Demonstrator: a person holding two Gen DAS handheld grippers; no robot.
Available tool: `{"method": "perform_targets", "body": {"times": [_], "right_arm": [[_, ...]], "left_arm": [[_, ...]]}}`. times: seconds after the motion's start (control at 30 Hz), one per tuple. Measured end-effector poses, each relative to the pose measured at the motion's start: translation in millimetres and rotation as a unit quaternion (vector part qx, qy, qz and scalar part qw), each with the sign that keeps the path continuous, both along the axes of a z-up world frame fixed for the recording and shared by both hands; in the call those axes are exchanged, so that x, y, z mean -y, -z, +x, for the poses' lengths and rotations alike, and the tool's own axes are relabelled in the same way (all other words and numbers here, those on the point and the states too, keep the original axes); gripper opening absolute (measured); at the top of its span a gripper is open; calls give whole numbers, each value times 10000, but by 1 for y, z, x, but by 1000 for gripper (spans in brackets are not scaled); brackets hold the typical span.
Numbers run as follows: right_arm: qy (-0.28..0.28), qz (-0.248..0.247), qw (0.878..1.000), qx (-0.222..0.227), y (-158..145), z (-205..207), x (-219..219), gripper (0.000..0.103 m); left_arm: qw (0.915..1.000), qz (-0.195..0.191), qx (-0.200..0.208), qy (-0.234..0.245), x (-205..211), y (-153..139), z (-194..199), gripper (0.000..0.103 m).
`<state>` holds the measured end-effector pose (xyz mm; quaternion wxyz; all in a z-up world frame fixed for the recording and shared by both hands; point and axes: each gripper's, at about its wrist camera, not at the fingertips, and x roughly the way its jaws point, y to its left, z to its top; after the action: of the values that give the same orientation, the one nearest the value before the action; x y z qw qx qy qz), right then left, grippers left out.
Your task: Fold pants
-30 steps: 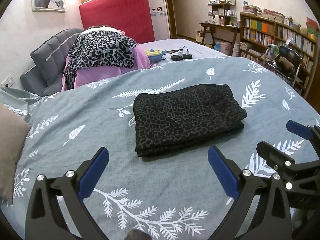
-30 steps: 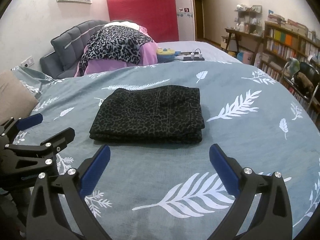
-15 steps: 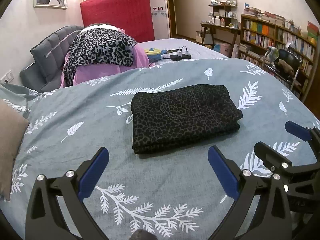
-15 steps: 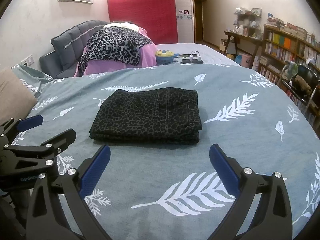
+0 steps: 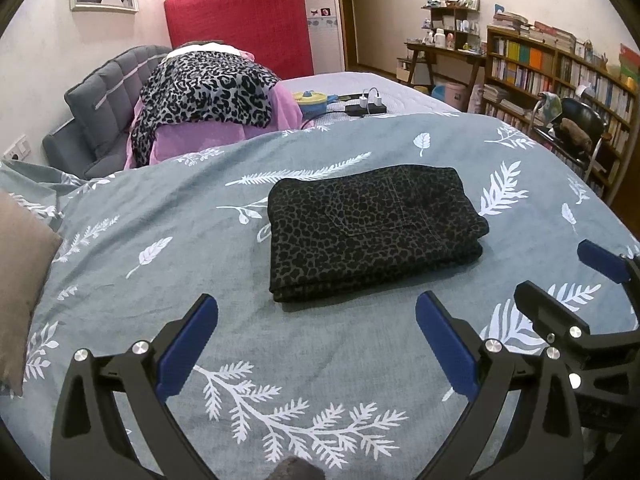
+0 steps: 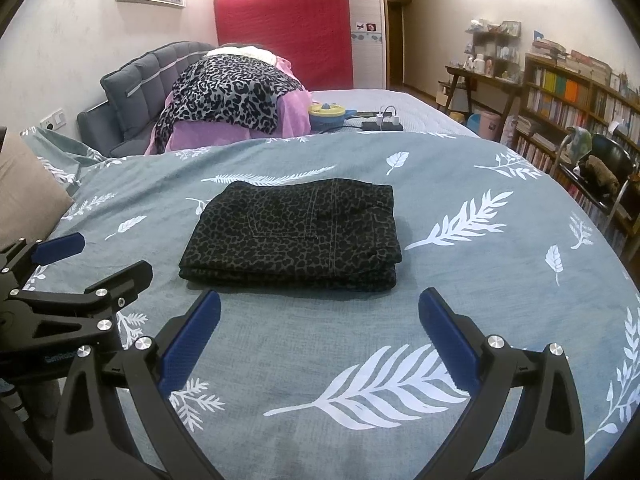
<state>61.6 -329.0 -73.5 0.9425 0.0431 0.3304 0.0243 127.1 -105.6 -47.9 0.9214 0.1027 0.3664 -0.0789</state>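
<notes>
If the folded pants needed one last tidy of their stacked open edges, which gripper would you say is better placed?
Probably the right gripper. In its view the leopard-print pants lie straight ahead, the layered edges facing it. From the left gripper the bundle sits off to the right. Both are open and clear of the cloth.

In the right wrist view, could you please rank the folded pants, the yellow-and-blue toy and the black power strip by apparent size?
1. folded pants, though nearest the camera.
2. yellow-and-blue toy and black power strip: both small and distant, too close to rank.

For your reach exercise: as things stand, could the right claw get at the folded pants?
Probably yes: the right claw is open, and only bare bedspread lies between it and the folded pants.
</notes>
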Motion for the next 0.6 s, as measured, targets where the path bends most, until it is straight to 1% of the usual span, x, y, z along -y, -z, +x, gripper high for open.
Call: {"method": "perform_targets", "body": {"times": [0.23,0.43,0.5,0.57,0.6], "right_arm": [[17,-45,10000,19,-4,0,-2,100],[27,-35,10000,-14,-2,4,-1,100],[30,-45,10000,-62,1,7,-2,100],[46,-24,9999,-162,10,11,-2,100],[57,-6,9997,-233,16,14,-3,100]], "left_arm": [[9988,441,217,-15,6,5,-2,98],[9984,463,334,37,5,8,0,98],[9985,468,286,78,4,10,3,98],[9994,331,67,78,-1,20,11,98],[9997,198,-153,72,-8,31,19,98]]}}
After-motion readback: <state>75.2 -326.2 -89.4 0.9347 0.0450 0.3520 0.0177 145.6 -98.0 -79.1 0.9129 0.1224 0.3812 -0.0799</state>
